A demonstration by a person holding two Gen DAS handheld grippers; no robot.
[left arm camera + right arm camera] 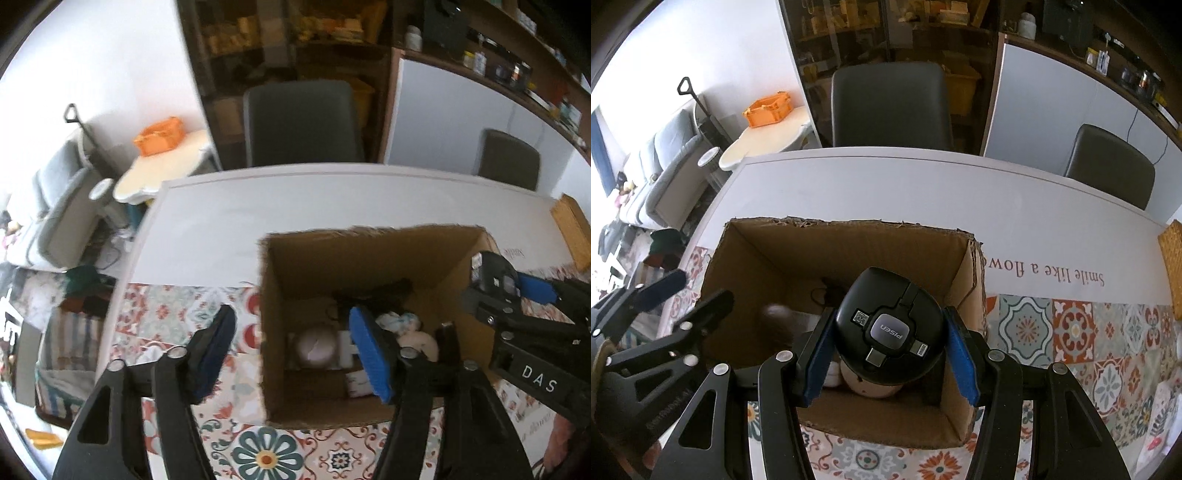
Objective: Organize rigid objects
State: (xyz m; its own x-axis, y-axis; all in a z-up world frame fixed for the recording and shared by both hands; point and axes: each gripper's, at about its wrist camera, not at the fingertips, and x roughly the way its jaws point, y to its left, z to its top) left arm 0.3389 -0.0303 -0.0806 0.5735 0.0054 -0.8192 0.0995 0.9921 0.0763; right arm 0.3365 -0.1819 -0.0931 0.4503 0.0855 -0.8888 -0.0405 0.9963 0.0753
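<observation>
An open cardboard box (373, 236) stands on the patterned table mat; it also shows in the right wrist view (849, 236). My right gripper (891, 356) is shut on a black rounded Pisen charger (888, 326) and holds it over the box's opening. In the left wrist view that gripper (513, 291) and the charger (491, 275) are at the box's right edge. My left gripper (295, 350) is open and empty, straddling the box's left wall. Inside the box lie a round white object (316, 347), a pale soft item (400, 321) and a black cable (384, 291).
The white table (886, 184) has a tiled mat (1071, 332) at the front. Two dark chairs (890, 107) stand behind it. A wicker item (1172, 266) lies at the right edge. A side table with an orange crate (768, 109) is at back left.
</observation>
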